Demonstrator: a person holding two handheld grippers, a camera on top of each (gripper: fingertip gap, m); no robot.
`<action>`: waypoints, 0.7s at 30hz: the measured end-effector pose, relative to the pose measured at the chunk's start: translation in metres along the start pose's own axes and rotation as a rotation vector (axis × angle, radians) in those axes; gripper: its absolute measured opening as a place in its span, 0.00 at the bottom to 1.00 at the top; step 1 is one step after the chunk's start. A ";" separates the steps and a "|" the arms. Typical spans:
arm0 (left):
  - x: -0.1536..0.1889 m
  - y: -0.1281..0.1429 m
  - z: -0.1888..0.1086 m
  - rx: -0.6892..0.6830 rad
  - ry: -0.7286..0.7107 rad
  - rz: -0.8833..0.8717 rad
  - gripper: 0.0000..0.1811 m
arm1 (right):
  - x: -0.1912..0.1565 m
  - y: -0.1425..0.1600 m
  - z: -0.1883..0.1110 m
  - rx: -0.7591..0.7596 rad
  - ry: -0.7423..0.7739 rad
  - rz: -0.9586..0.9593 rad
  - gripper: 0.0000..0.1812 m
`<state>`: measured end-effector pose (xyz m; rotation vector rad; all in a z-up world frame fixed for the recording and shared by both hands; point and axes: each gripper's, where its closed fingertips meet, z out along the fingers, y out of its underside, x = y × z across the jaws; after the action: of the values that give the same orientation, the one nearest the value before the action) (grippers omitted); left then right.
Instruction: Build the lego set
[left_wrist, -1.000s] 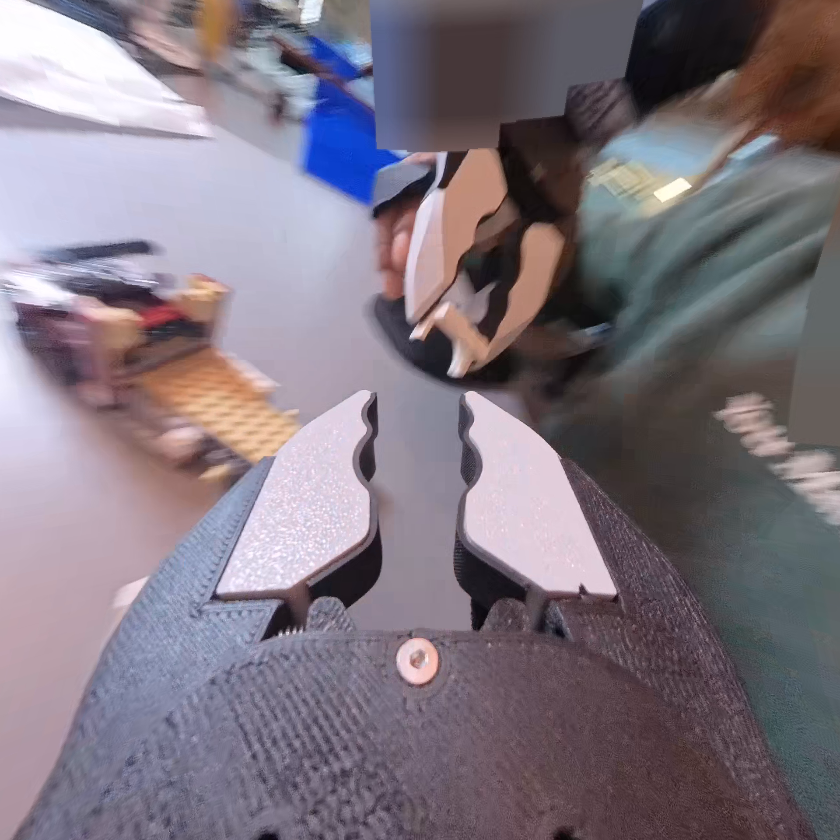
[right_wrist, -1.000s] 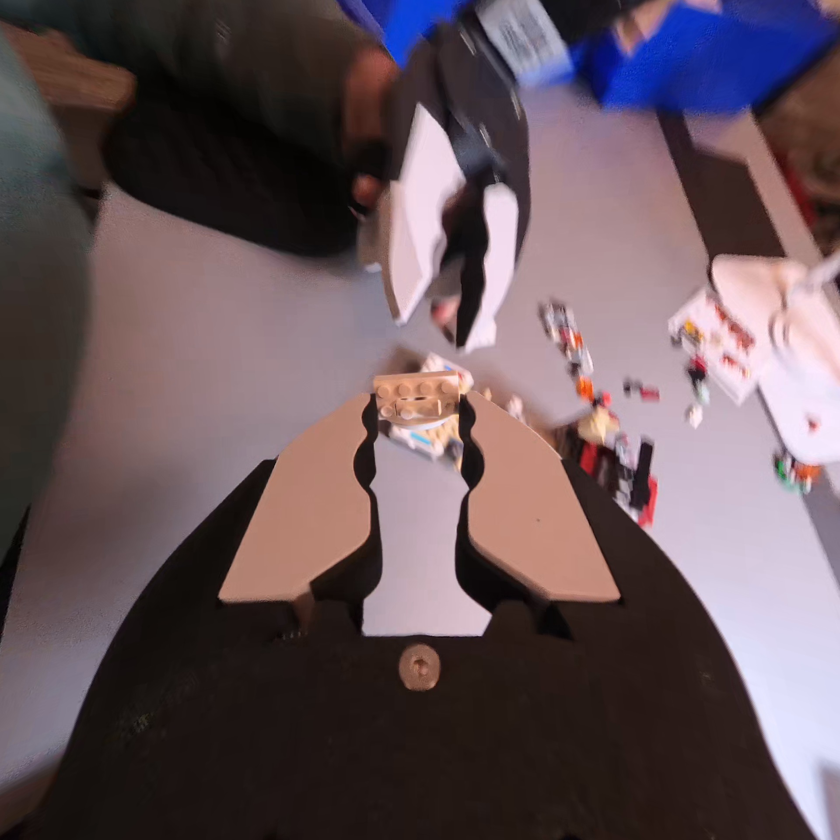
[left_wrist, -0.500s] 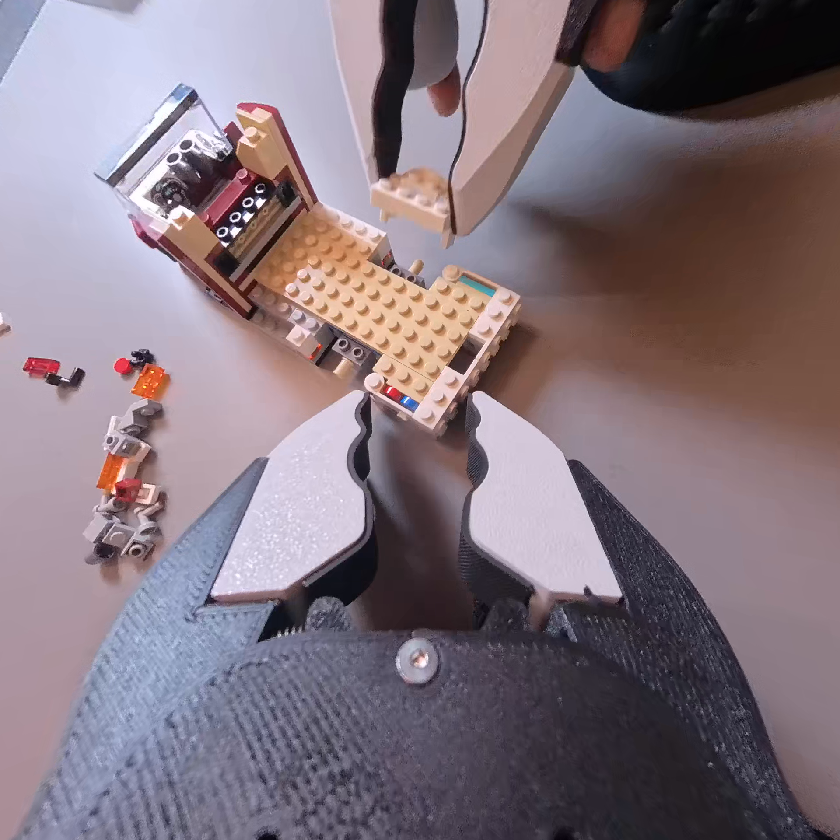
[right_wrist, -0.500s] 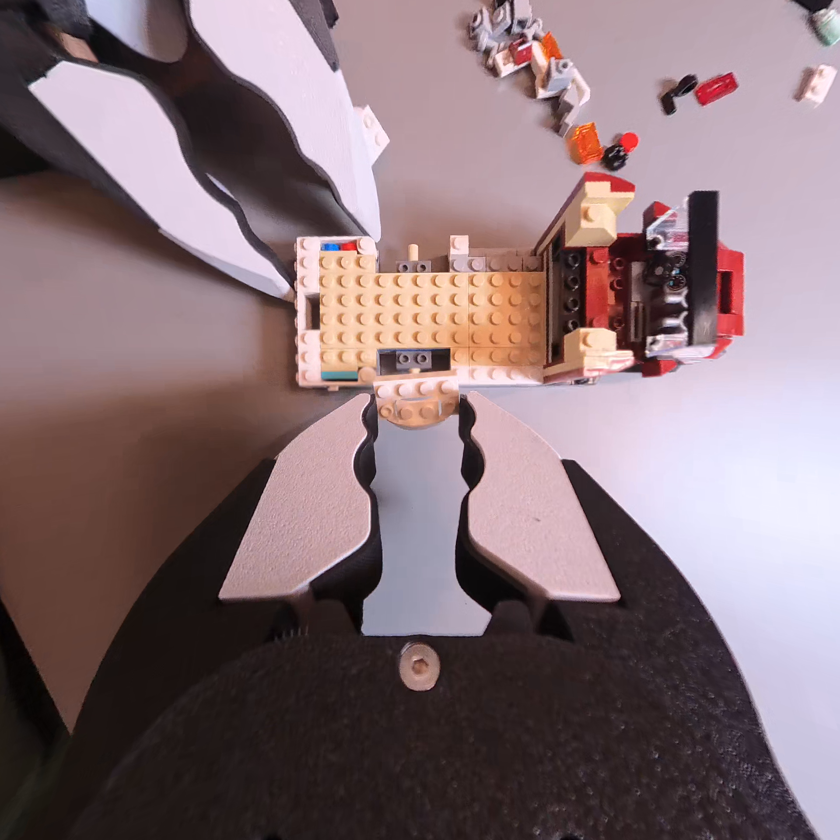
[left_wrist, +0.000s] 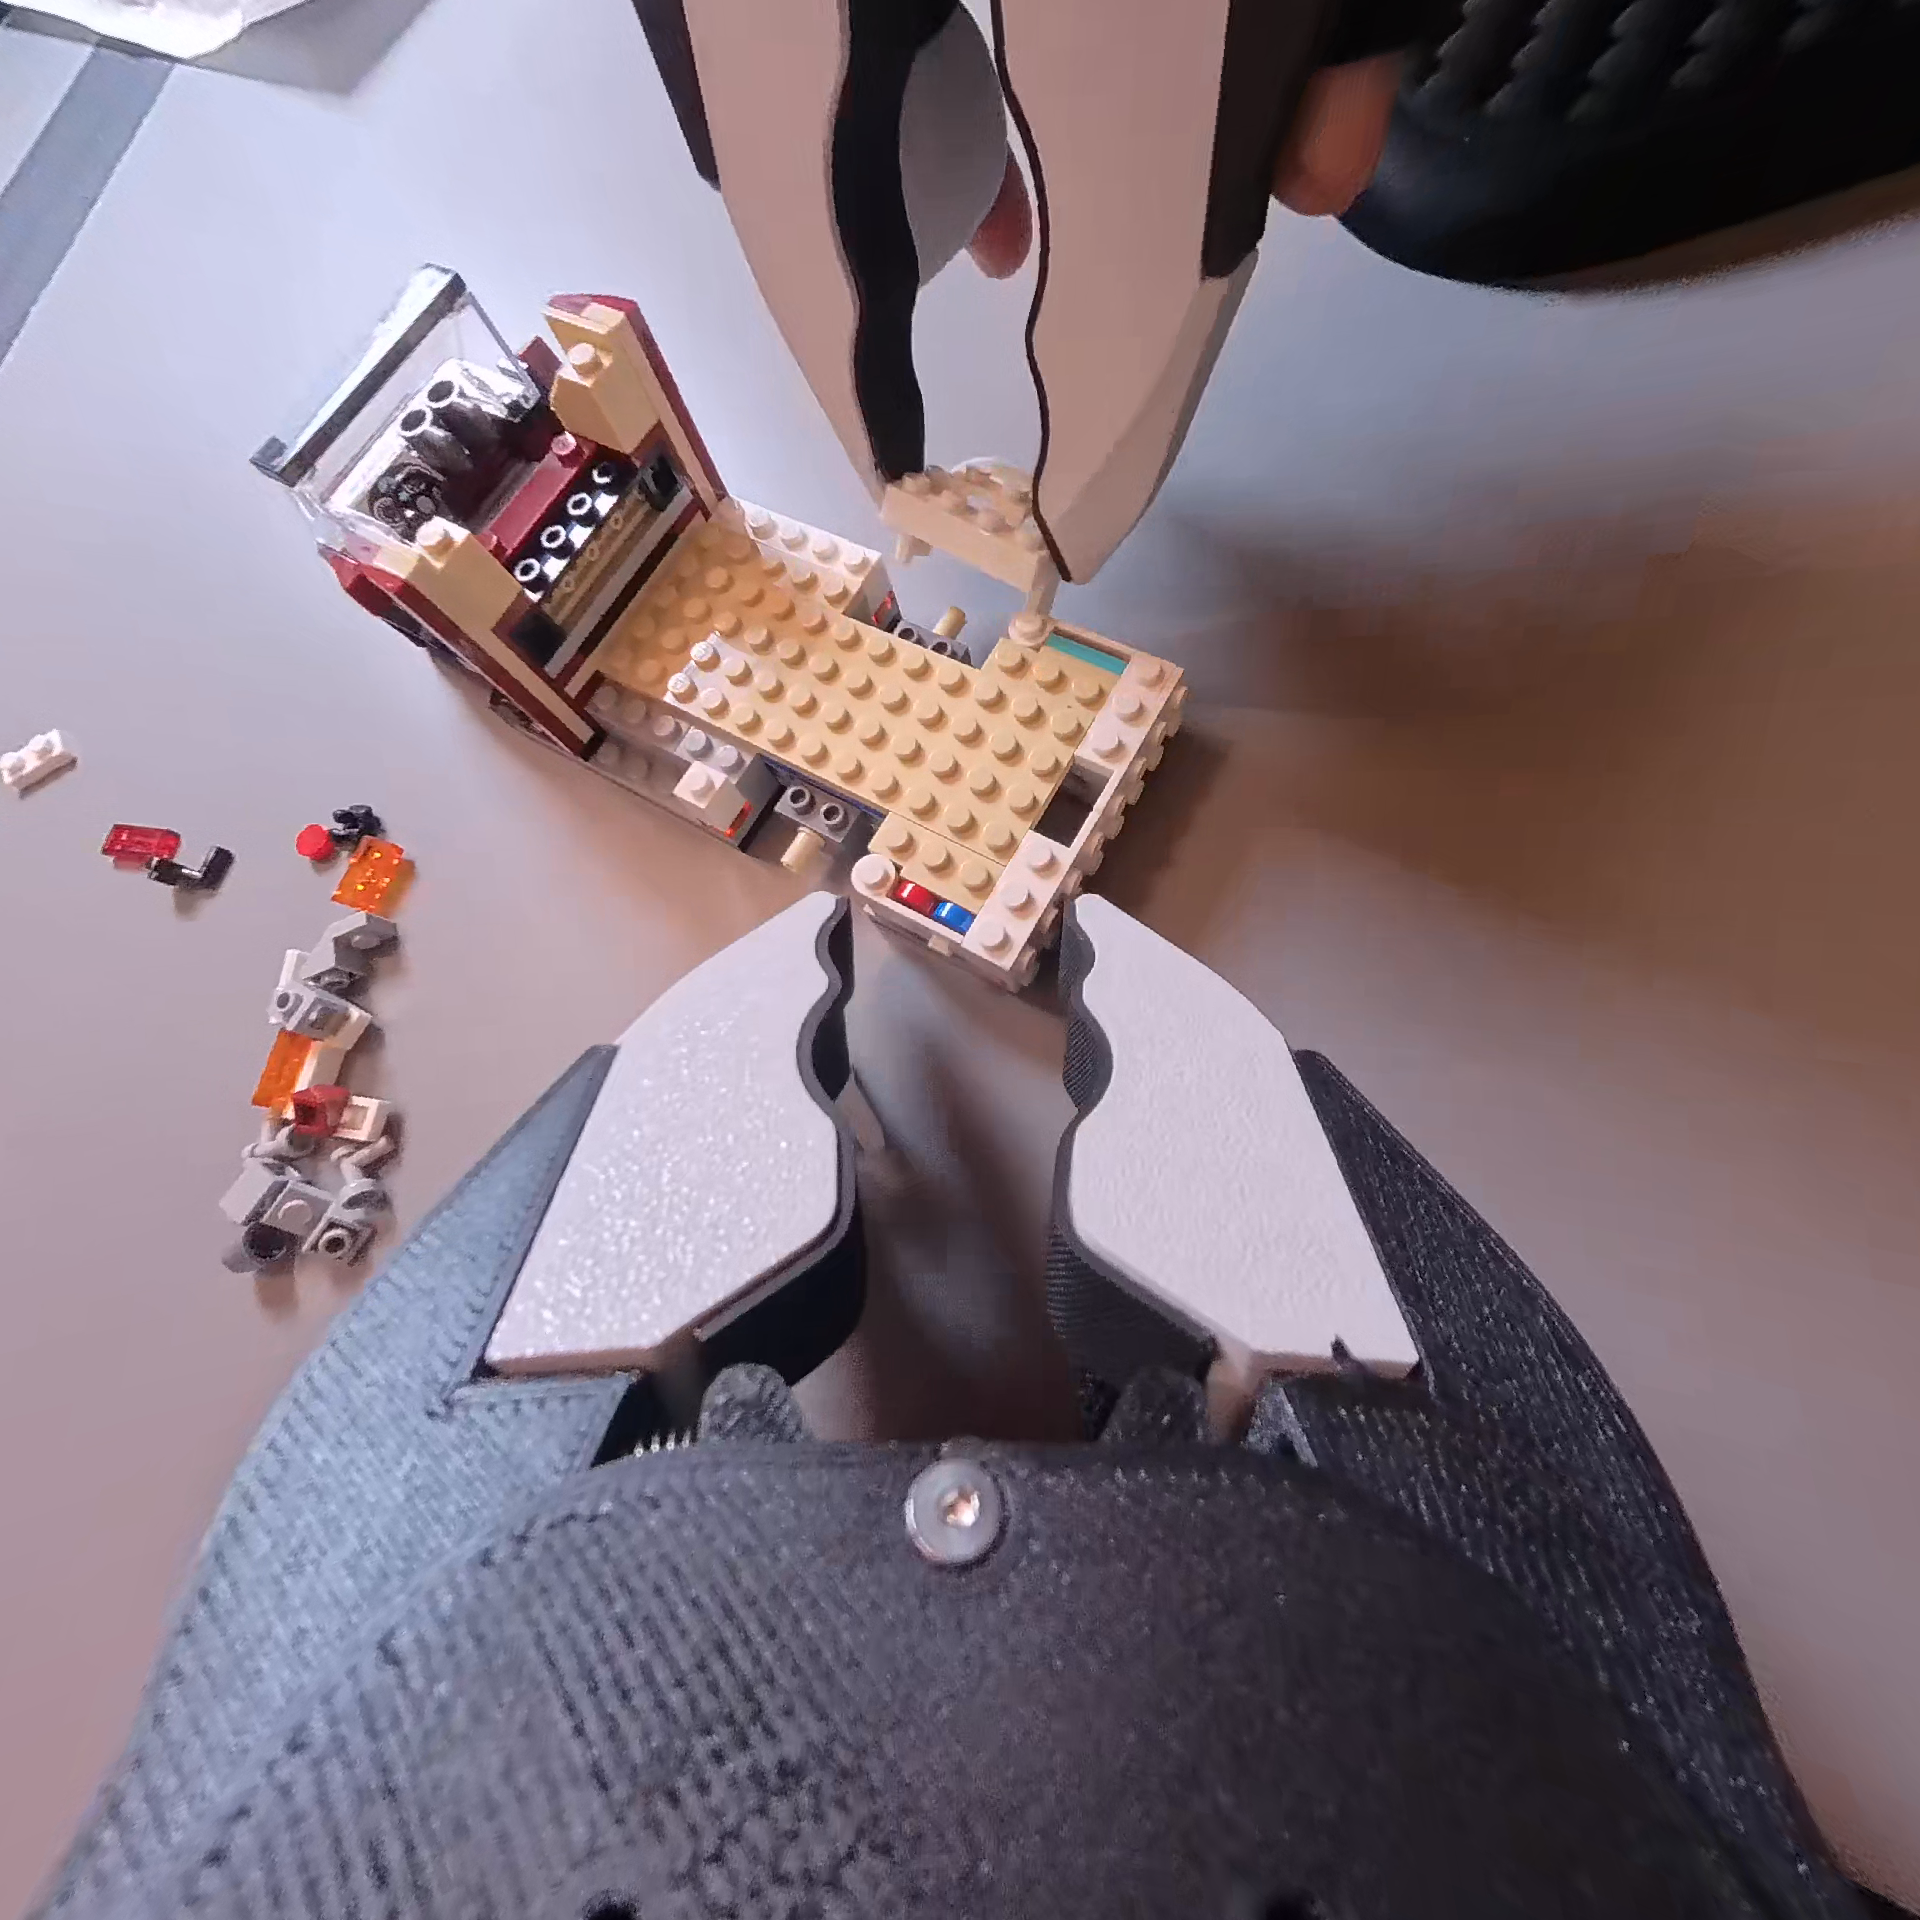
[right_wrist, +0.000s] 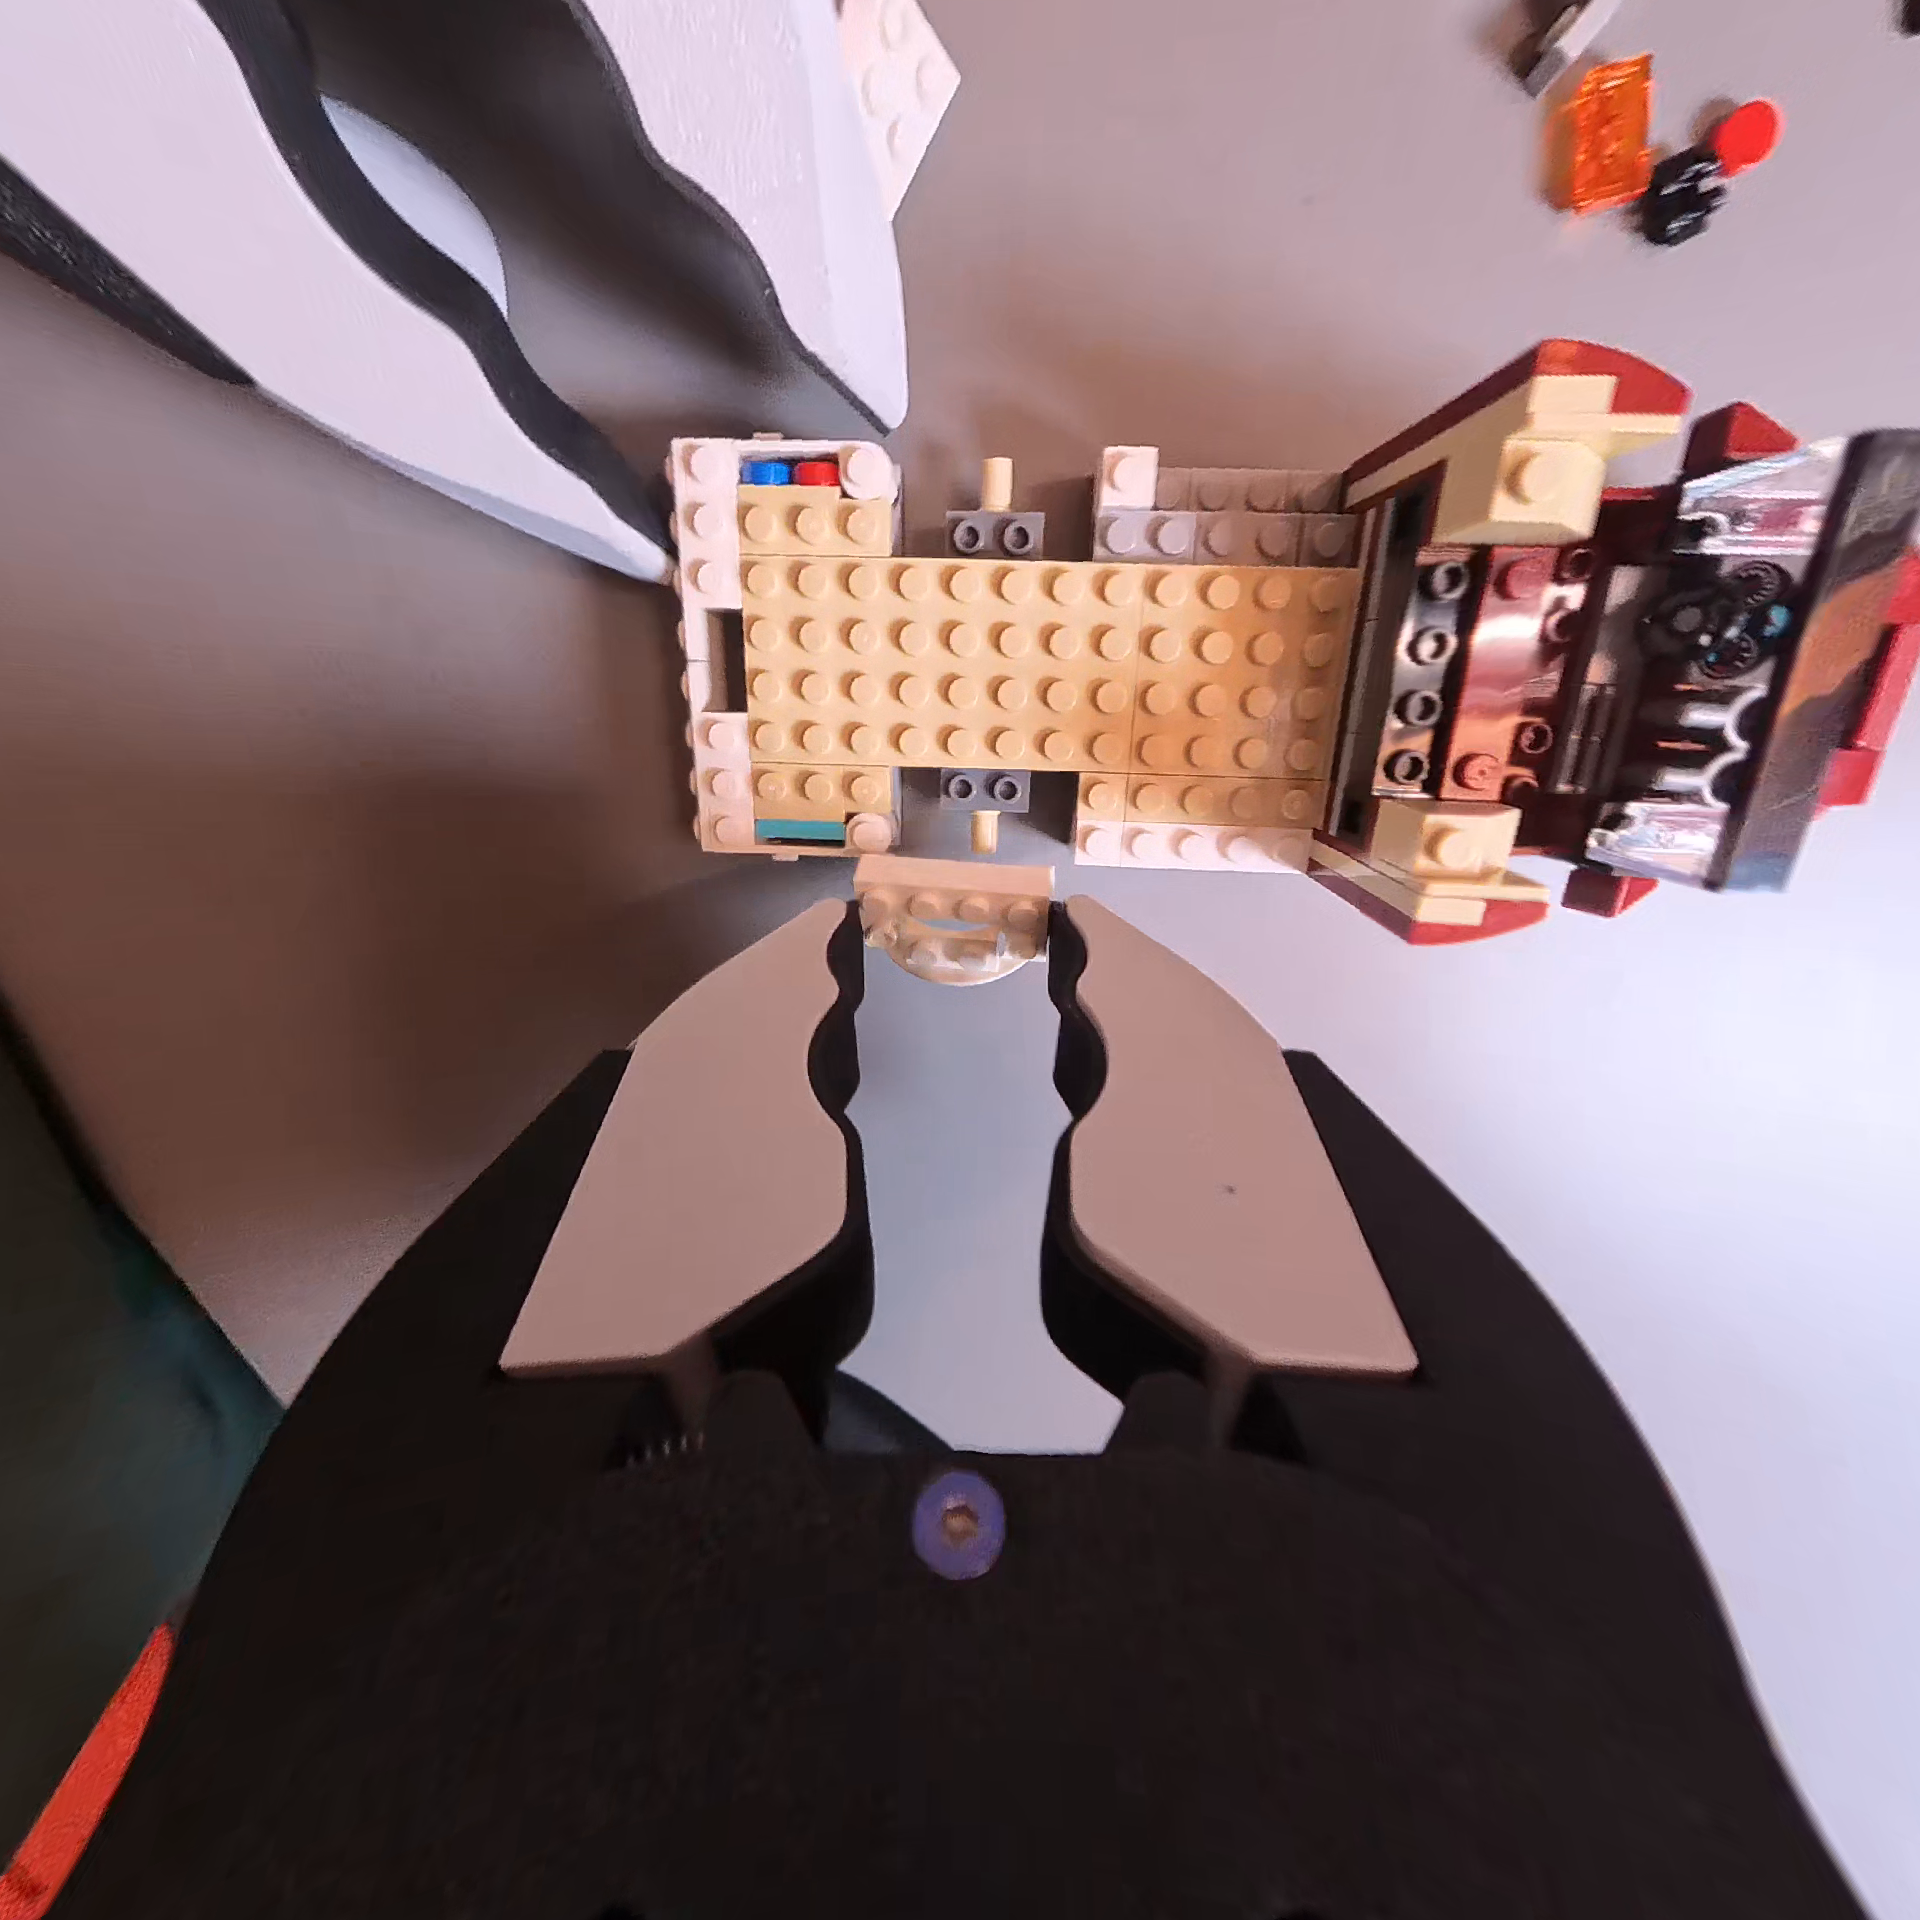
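Observation:
A part-built Lego vehicle (left_wrist: 883, 727) with a tan studded floor and a dark red cab lies on the grey table; it also shows in the right wrist view (right_wrist: 1039, 665). My right gripper (right_wrist: 956, 914) is shut on a small tan arched piece (right_wrist: 951, 920) and holds it at the vehicle's side, by the grey axle pin. The left wrist view shows that gripper (left_wrist: 987, 525) and the piece (left_wrist: 961, 520) just above the vehicle's far edge. My left gripper (left_wrist: 956, 920) is open, its tips on either side of the vehicle's rear corner.
Several small loose pieces, grey, orange and red (left_wrist: 312, 1039), lie on the table left of the vehicle, and a white plate (left_wrist: 36, 753) lies farther left. Orange, red and black bits (right_wrist: 1621, 145) show at the top right of the right wrist view. The gap from one gripper's tips to the other's is roughly 7 cm.
Both grippers swung down from in front of the person to the vehicle. Since half a second ago the right gripper has lowered the tan piece closer to the vehicle's side; the left stays at the rear corner.

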<state>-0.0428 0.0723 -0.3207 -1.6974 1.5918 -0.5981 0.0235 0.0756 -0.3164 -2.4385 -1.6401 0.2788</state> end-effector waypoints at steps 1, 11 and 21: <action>0.000 -0.001 0.000 0.004 0.001 0.002 0.20 | 0.000 0.000 0.000 -0.018 -0.002 -0.011 0.19; 0.000 0.000 0.000 0.008 0.004 -0.006 0.20 | 0.003 -0.007 0.002 -0.016 0.017 -0.032 0.19; 0.000 0.000 0.000 0.016 0.003 0.000 0.20 | 0.001 0.014 0.003 0.036 0.005 0.016 0.19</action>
<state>-0.0425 0.0722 -0.3204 -1.6855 1.5850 -0.6121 0.0352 0.0714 -0.3232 -2.4243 -1.6002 0.3018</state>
